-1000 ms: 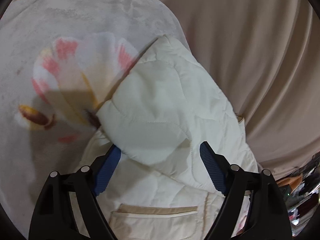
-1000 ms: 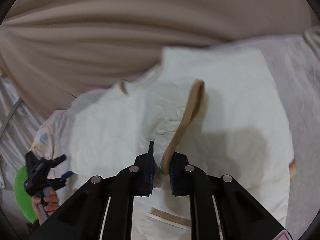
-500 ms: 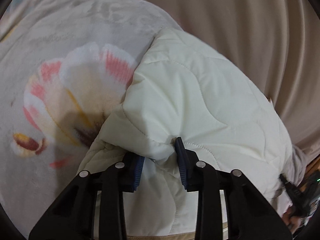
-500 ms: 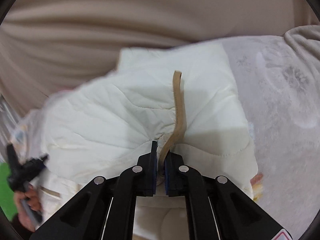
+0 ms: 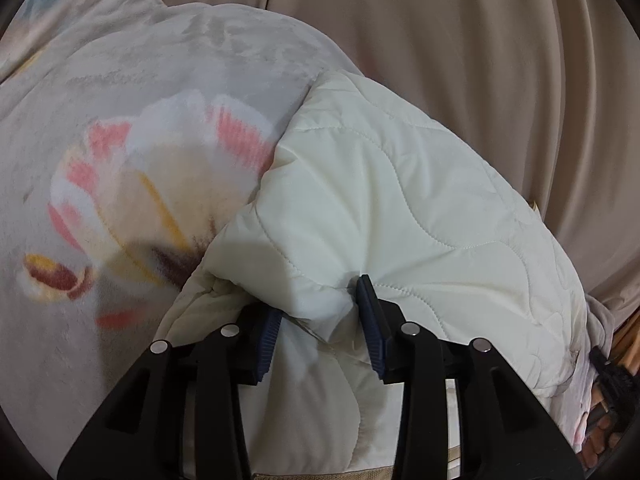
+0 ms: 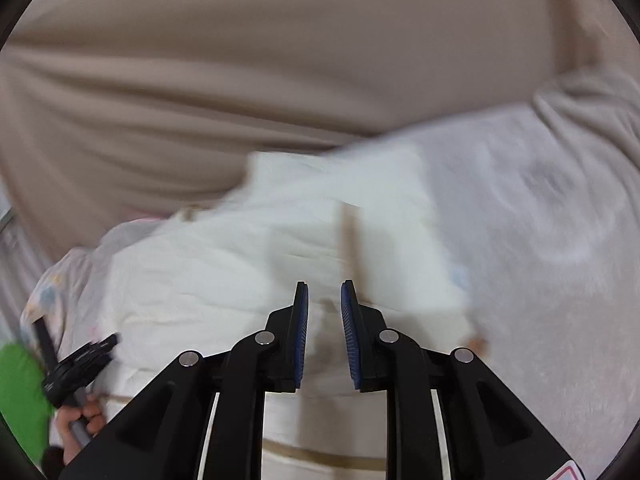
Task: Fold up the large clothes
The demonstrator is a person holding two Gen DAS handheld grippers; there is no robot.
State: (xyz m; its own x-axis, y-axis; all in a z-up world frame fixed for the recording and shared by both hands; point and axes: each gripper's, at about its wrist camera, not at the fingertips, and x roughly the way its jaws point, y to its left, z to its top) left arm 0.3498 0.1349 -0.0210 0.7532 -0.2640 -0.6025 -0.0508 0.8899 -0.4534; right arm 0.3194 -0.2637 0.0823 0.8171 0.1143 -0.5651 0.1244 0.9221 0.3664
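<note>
The cream quilted jacket (image 5: 392, 216) lies folded at centre; the left gripper (image 5: 320, 320) clamps its fold, the right gripper (image 6: 325, 312), blurred, seemingly apart, having just opened.

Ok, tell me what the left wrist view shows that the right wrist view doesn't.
Only the left wrist view: the flower print on the blanket and the left gripper, a fold of jacket between its pads.

Only the right wrist view: the right gripper, open with nothing gripped, a tan strap, something green.

Both: the cream quilted jacket and beige curtain.
</note>
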